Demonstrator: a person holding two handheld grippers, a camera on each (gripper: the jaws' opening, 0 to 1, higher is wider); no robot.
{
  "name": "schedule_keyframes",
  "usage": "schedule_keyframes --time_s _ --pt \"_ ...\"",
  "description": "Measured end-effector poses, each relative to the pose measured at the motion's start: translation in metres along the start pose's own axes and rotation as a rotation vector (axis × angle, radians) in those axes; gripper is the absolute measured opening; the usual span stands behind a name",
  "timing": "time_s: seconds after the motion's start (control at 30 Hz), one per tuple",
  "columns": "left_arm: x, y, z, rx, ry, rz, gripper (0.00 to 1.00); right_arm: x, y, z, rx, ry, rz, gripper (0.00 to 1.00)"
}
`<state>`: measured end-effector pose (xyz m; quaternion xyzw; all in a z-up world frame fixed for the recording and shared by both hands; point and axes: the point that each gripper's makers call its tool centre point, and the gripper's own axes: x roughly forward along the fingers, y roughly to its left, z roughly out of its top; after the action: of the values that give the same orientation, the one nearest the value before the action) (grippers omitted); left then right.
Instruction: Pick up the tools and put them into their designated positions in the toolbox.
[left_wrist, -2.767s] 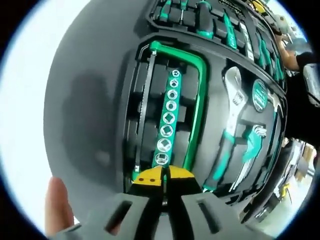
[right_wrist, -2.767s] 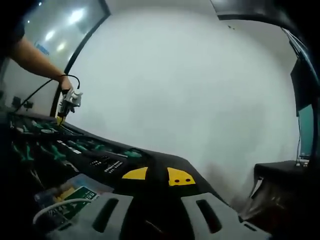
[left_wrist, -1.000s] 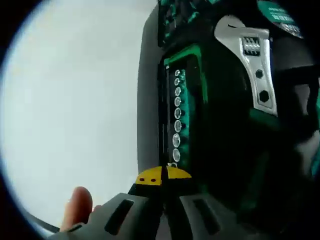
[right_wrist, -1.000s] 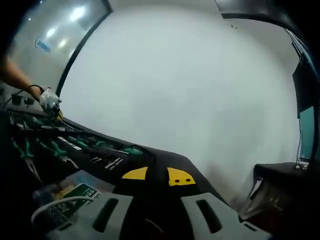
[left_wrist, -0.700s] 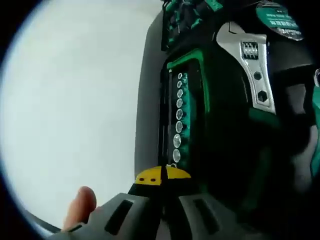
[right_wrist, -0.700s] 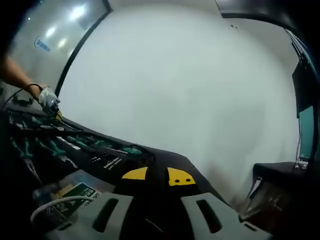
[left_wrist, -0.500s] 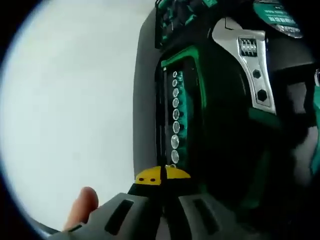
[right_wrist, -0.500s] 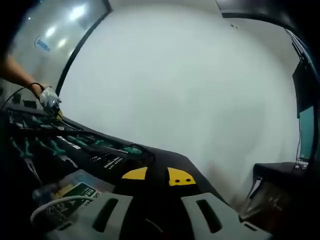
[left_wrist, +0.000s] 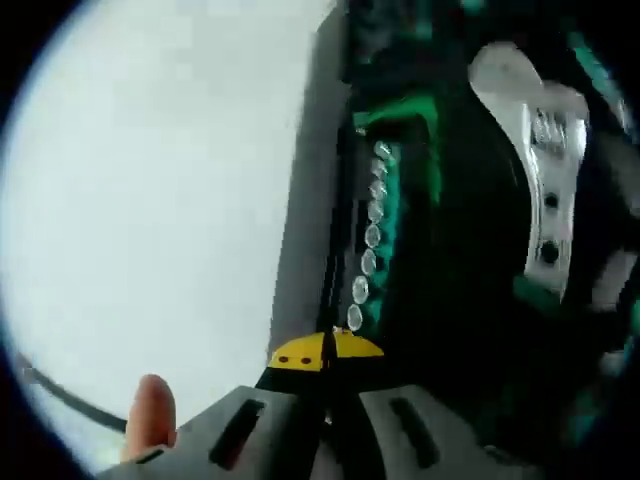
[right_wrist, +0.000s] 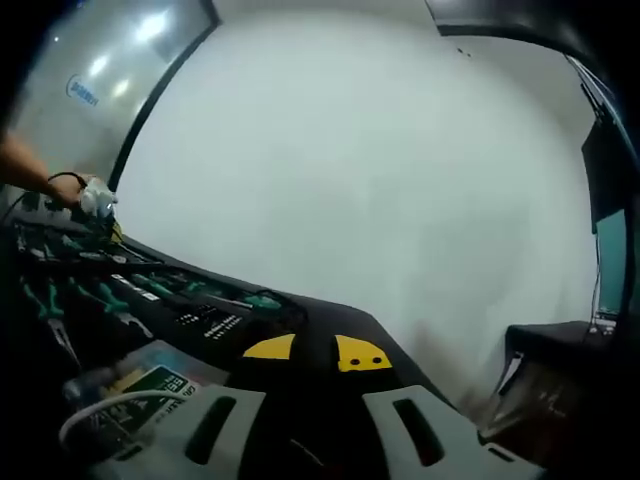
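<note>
Along the near edge of the toolbox (left_wrist: 300, 260), in the left gripper view, the left gripper (left_wrist: 325, 352) sits with its yellow-tipped jaws pressed together, nothing visible between them. Just beyond the tips lies a green socket rail (left_wrist: 370, 235), a row of shiny round sockets running away from the camera, seated in a recess inside the green hacksaw frame (left_wrist: 410, 120). The tips are very near the closest socket; contact cannot be made out. To the right of that, a silver adjustable wrench (left_wrist: 540, 170) rests in its own moulded slot, blurred by motion. A fingertip (left_wrist: 150, 415) of the person shows at the lower left beside the gripper body. Left of the toolbox spreads the white desk (left_wrist: 150, 200), with a thin dark cable (left_wrist: 70, 395) crossing its lower corner.

From the right gripper view, the right gripper (right_wrist: 315, 352) hovers low over the black toolbox (right_wrist: 330, 325), its yellow-tipped jaws a little apart and holding nothing. Rows of green-handled tools (right_wrist: 130, 290) lie in the tray at left, and a green and white packet (right_wrist: 150, 385) sits in the near corner. Far left, the left gripper (right_wrist: 98, 205) appears small, held down at the far end of the tray, with the person's forearm (right_wrist: 25, 165) behind it. A dark monitor (right_wrist: 610, 260) stands at the right edge
</note>
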<state>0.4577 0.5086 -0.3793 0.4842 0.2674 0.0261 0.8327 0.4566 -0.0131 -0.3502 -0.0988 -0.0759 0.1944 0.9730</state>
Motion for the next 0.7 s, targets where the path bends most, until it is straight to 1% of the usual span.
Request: schedule_keyframes --time_s 0.03,0.07,0.1,0.13,0.17,0.2,0.23,0.27,0.3,0.37,0.43,0.47,0.53,0.57,0.6,0.63,0.7 --pt "-0.011 0.007 0.007 -0.073 -0.062 0.031 0.00 0.000 0.000 -0.001 0.003 0.002 0.000 0.11" --pt "-0.019 0.012 0.006 -0.118 -0.073 0.044 0.00 0.001 -0.001 -0.001 0.008 0.006 0.001 0.11" --pt "-0.031 0.017 0.005 -0.204 -0.079 0.065 0.00 0.001 -0.001 -0.002 0.010 0.007 0.001 0.11" --pt "-0.039 0.020 0.006 -0.266 -0.095 0.070 0.00 0.001 -0.001 -0.002 0.012 0.009 0.002 0.11" --pt "-0.051 0.026 0.012 -0.351 -0.159 0.079 0.00 0.001 -0.001 -0.003 0.014 0.011 0.003 0.11" --pt "-0.060 0.028 0.017 -0.408 -0.203 0.085 0.00 0.001 0.000 -0.003 0.015 0.014 0.005 0.11" --pt "-0.068 0.028 0.021 -0.448 -0.239 0.082 0.00 0.002 0.001 -0.004 0.015 0.018 0.008 0.11" --pt "-0.079 0.026 0.028 -0.462 -0.278 0.081 0.00 0.002 0.001 -0.004 0.015 0.020 0.010 0.11" --pt "-0.090 0.023 0.034 -0.453 -0.302 0.096 0.00 0.002 0.002 -0.004 0.012 0.020 0.012 0.11" --pt "-0.102 0.018 0.043 -0.457 -0.324 0.094 0.02 0.002 0.005 -0.004 0.011 0.024 0.020 0.11" --pt "-0.118 0.012 0.059 -0.483 -0.386 0.077 0.05 0.001 0.006 -0.004 0.012 0.028 0.024 0.11" --pt "-0.128 0.014 0.067 -0.491 -0.427 0.087 0.06 0.001 0.007 -0.003 0.015 0.026 0.025 0.11" --pt "-0.143 0.017 0.077 -0.531 -0.494 0.107 0.07 0.001 0.006 -0.003 0.020 0.024 0.023 0.11" --pt "-0.149 0.016 0.081 -0.563 -0.530 0.097 0.08 0.001 0.005 -0.003 0.025 0.026 0.021 0.11" --pt "-0.155 0.014 0.086 -0.625 -0.574 0.073 0.10 0.001 0.005 -0.003 0.028 0.027 0.021 0.11" --pt "-0.158 0.013 0.089 -0.644 -0.594 0.066 0.11 0.001 0.005 -0.003 0.032 0.028 0.021 0.11" --pt "-0.160 0.015 0.088 -0.632 -0.587 0.067 0.11 0.001 0.005 -0.004 0.037 0.029 0.020 0.11"
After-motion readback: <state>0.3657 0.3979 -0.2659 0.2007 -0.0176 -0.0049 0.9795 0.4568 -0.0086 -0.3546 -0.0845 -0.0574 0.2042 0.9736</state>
